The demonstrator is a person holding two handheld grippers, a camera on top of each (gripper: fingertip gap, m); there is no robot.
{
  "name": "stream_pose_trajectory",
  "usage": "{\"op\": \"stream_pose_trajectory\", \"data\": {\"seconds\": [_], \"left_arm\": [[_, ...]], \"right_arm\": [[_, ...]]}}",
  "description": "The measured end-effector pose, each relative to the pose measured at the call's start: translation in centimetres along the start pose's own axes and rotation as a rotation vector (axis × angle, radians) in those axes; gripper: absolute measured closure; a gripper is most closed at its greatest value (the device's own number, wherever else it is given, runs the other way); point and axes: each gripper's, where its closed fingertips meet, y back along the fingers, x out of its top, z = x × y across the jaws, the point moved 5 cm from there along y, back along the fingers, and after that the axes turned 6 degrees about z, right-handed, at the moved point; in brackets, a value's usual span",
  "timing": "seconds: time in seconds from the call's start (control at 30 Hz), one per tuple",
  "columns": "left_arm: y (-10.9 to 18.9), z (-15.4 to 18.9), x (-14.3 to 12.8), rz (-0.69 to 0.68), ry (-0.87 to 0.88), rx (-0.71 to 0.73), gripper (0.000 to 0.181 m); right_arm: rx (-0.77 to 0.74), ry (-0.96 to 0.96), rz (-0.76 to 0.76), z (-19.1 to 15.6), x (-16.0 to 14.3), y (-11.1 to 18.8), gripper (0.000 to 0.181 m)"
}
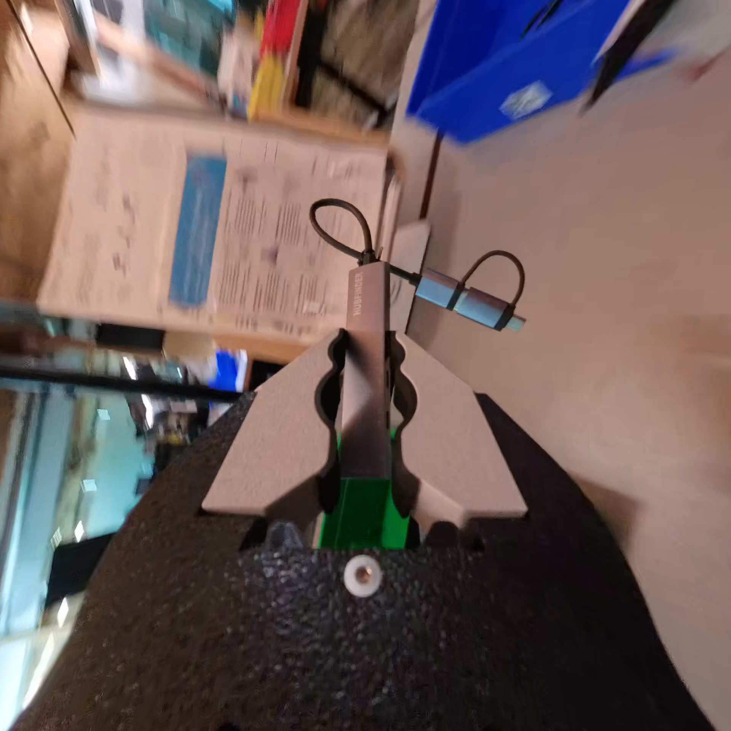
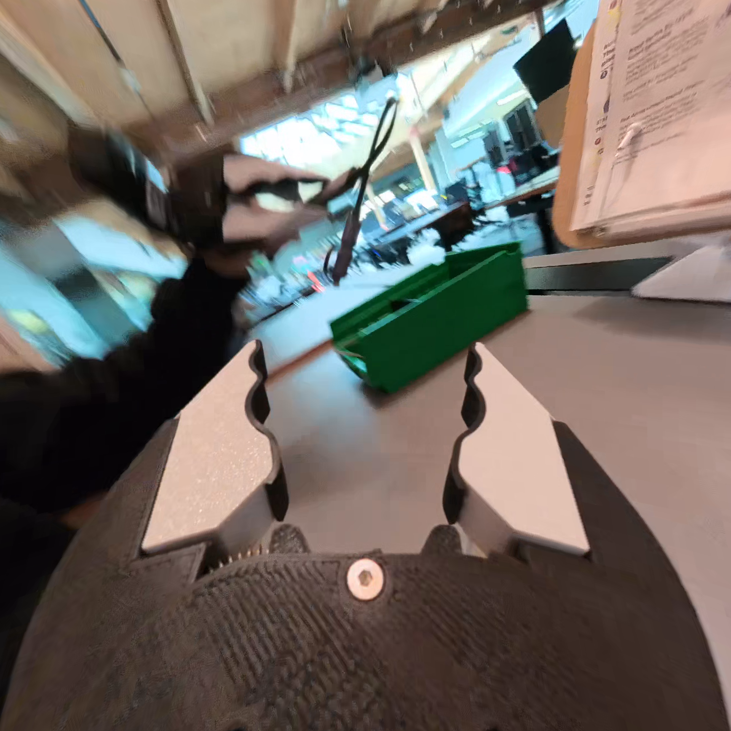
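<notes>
The left gripper (image 1: 366,340) has its two pale grey scalloped fingers (image 1: 277,427) clamped on a slim grey metal hub with a short black cable (image 1: 366,356). The hub's long body runs between the fingers and juts past their tips. From its far end the thin cable curls into a loop and leads to a pair of blue-grey metal plug adapters (image 1: 470,302) joined by a small black tether, hanging free to the right. Behind the hub's near end, a green block (image 1: 360,510) sits between the finger bases. Beyond the hub the view is smeared: a pale printed board (image 1: 178,225) and a blue bin (image 1: 514,67) can be made out, tilted sideways.

The right gripper (image 2: 366,348) holds nothing; its fingers (image 2: 221,443) stand wide apart over the grey table top (image 2: 593,395). Ahead of them, near the table's far edge, lies a green open-topped plastic box (image 2: 431,316), apart from the fingertips. Up and to the left of the box, well above the table, the left gripper (image 2: 316,201) shows as a blur with the hub's cable dangling from it, and a dark sleeve (image 2: 118,356) below. At the table's right edge stands a board with clipped paper sheets (image 2: 652,118).
</notes>
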Motion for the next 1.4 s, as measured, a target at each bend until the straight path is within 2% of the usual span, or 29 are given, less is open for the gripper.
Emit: {"op": "stream_pose_trajectory", "data": {"seconds": [0.03,0.13,0.27,0.3,0.37,0.43,0.5,0.53,0.57,0.63,0.73,0.8,0.87,0.93,1.0,1.07,1.13,1.2,1.3,1.4], "left_arm": [[0.3,1.9,2.0,0.065,-0.045,-0.003,0.162],[0.7,7.6,6.4,0.208,-0.194,-0.025,0.162],[0.7,12.0,9.5,0.260,-0.368,-0.024,0.162],[0.7,12.7,9.8,0.258,-0.397,-0.040,0.162],[0.6,13.4,10.2,0.255,-0.458,-0.052,0.162],[0.6,14.0,10.6,0.279,-0.483,-0.085,0.162],[0.6,14.3,11.0,0.299,-0.484,-0.098,0.162],[0.5,14.3,10.9,0.292,-0.485,-0.106,0.162],[0.4,14.2,10.8,0.285,-0.477,-0.109,0.162],[0.2,14.2,10.5,0.309,-0.413,-0.126,0.162],[0.0,14.0,10.2,0.347,-0.232,-0.138,0.156],[-0.1,13.1,9.7,0.344,-0.074,-0.088,0.135],[0.1,11.7,9.0,0.352,0.157,-0.020,0.123],[1.2,10.5,8.4,0.445,0.456,0.021,0.118],[1.7,9.7,6.8,0.499,0.829,0.052,0.123],[1.0,10.9,5.3,0.527,1.114,-0.040,0.125],[-0.5,12.9,3.9,0.499,1.334,-0.146,0.127],[-1.2,14.2,3.7,0.564,1.493,-0.251,0.131],[-1.4,14.6,3.4,0.691,1.659,-0.294,0.142],[-1.9,15.6,2.5,0.663,1.697,-0.289,0.159]], "right_arm": [[0.046,-0.113,0.041,-0.4,0.1,-0.1,0.083],[0.174,-0.357,0.064,-1.9,-0.3,-0.3,0.096],[0.256,-0.354,-0.021,-4.1,-1.6,-0.5,0.098],[0.275,-0.346,-0.035,-4.6,-1.8,-0.5,0.099],[0.310,-0.327,-0.060,-5.4,-2.2,-0.4,0.112],[0.292,-0.308,-0.085,-5.3,-2.7,-0.6,0.119],[0.311,-0.299,-0.086,-5.3,-3.0,-0.6,0.139],[0.358,-0.307,-0.081,-5.7,-2.9,-0.4,0.160],[0.383,-0.316,-0.083,-5.8,-2.8,-0.4,0.168],[0.379,-0.286,-0.107,-5.6,-2.9,-0.3,0.171],[0.357,-0.319,-0.120,-5.3,-2.8,-0.3,0.174],[0.332,-0.381,-0.102,-5.0,-2.8,-0.5,0.174],[0.267,-0.446,-0.058,-4.0,-2.6,-0.6,0.174],[0.223,-0.491,-0.027,-2.8,-2.3,-0.2,0.174],[0.192,-0.541,0.025,-2.0,-2.0,0.1,0.174],[0.185,-0.615,0.070,-1.7,-2.1,0.0,0.174],[0.189,-0.684,0.073,-1.8,-2.8,-0.4,0.174],[0.184,-0.727,0.052,-1.9,-3.8,-0.7,0.175],[0.151,-0.722,0.012,-1.9,-5.2,-0.8,0.175],[0.127,-0.667,-0.018,-1.9,-5.7,-0.9,0.175]]}}
